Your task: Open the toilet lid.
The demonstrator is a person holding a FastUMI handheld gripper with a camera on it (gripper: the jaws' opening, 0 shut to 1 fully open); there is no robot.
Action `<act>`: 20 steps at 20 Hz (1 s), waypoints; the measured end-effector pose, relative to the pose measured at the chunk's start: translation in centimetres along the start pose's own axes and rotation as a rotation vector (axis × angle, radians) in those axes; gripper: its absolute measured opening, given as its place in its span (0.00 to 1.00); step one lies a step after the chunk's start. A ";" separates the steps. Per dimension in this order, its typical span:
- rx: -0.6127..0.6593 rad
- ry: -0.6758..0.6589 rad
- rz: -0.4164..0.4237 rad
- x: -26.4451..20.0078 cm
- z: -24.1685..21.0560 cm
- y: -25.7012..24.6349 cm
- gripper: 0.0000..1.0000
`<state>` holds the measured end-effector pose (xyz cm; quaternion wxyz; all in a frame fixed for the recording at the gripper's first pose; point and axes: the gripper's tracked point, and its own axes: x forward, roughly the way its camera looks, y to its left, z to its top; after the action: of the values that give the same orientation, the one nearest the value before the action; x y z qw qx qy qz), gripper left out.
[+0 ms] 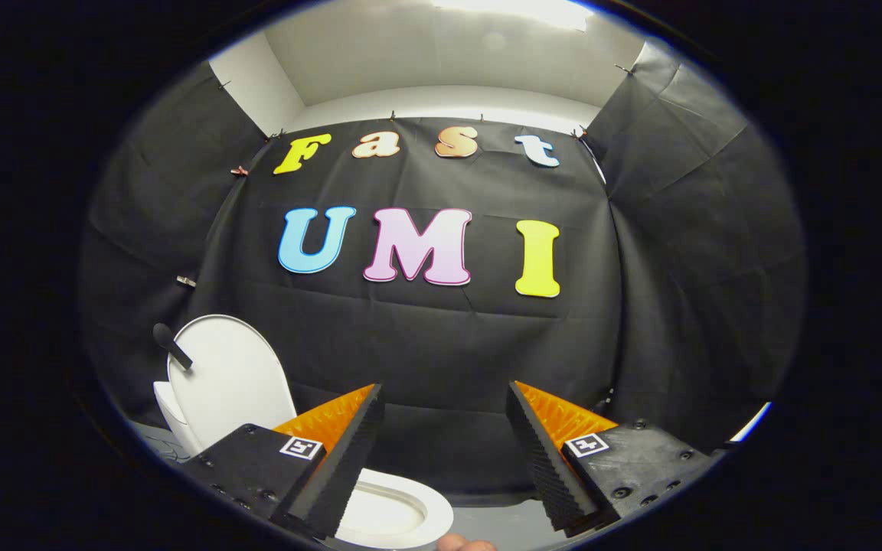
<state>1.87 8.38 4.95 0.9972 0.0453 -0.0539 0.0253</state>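
The gripper (pixel 445 451) is hanging with its fingers spread wide and empty. Beyond and beside one finger, the toilet lid (pixel 230 379) is standing raised above the seat (pixel 399 513). It looks stiff, smooth plastic, light enough; the free rim seems the best hold.

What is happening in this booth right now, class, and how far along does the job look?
A person is holding a hand-held gripper over a white toilet. Its fingers are spread apart with nothing between them. The toilet lid already stands raised, off to the left beyond the left finger, with a dark handle sticking out from it. The seat lies exposed just below the fingers. A fingertip shows by the seat.
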 end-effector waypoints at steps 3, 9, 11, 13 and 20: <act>-0.013 -0.007 0.047 -0.4 -0.3 1.2 0.98; -0.020 -0.019 0.045 -0.7 0.2 1.1 0.98; -0.019 -0.020 0.044 -0.6 0.3 1.1 0.98; -0.018 -0.022 0.046 -0.5 0.4 1.2 0.98; -0.018 0.009 0.040 -0.3 -0.5 1.2 0.98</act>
<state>1.59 9.62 4.53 0.9971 0.0351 -0.0505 0.0451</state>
